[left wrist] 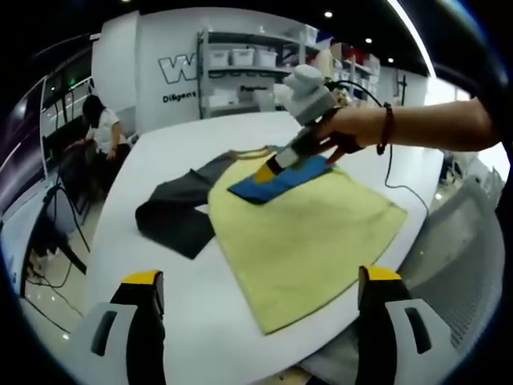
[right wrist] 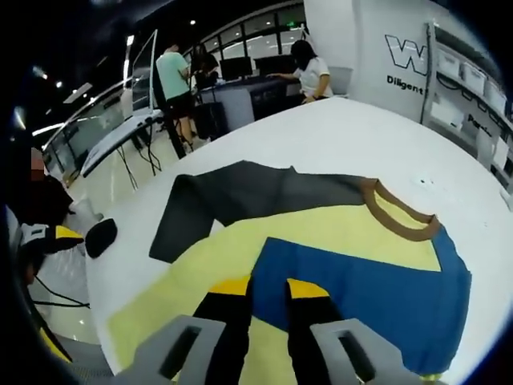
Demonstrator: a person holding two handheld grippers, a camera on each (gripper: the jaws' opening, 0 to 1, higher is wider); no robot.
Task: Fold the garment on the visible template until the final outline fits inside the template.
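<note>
A yellow T-shirt (left wrist: 304,233) lies flat on the white table (left wrist: 160,160), with its brown collar (right wrist: 401,220) at the far end. Its dark grey sleeve (left wrist: 176,212) is spread out to the left. The blue sleeve (left wrist: 280,178) is folded across the chest. In the left gripper view, a hand holds my right gripper (left wrist: 268,170) with its tips down on the blue sleeve's edge. In the right gripper view, my right gripper (right wrist: 269,289) has its jaws close together over the blue sleeve (right wrist: 377,297), pinching its edge. My left gripper (left wrist: 260,277) hovers open near the shirt's hem, holding nothing.
The table's rounded edge (left wrist: 417,216) runs close to the shirt on the right. A thin cable (left wrist: 393,172) crosses it there. Shelves with white bins (left wrist: 240,68) stand behind the table. People (right wrist: 309,68) work at desks further off.
</note>
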